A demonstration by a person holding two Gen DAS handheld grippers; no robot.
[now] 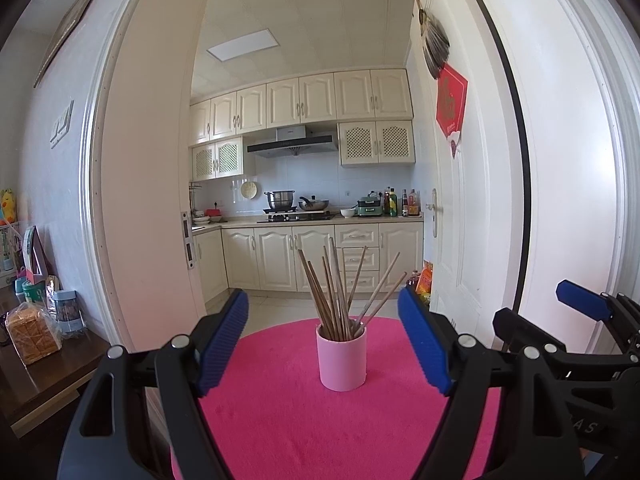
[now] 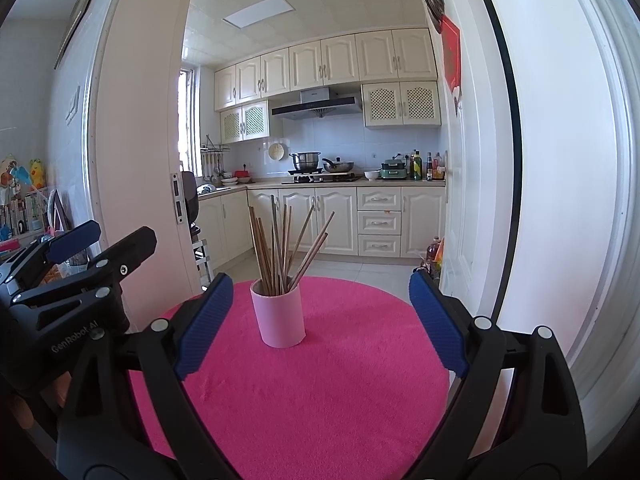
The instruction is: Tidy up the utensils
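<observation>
A pink cup (image 1: pixel 342 360) (image 2: pixel 279 314) stands upright on a round table under a magenta cloth (image 1: pixel 304 420) (image 2: pixel 320 380). Several wooden chopsticks (image 1: pixel 340 292) (image 2: pixel 280 252) stand fanned out in the cup. My left gripper (image 1: pixel 324 340) is open, with its blue pads wide apart on either side of the cup and short of it; nothing is between them. My right gripper (image 2: pixel 320 320) is open too, the cup a little left of its middle and farther away. Each gripper shows at the edge of the other's view: the right gripper (image 1: pixel 584 304), the left gripper (image 2: pixel 76 244).
Behind the table an open doorway leads to a kitchen with cream cabinets (image 1: pixel 296 260) and a stove with pots (image 1: pixel 296 204). A white door (image 1: pixel 452 200) stands open at the right. At the left a dark wooden side table (image 1: pixel 44 384) carries a bread loaf (image 1: pixel 32 332) and jars.
</observation>
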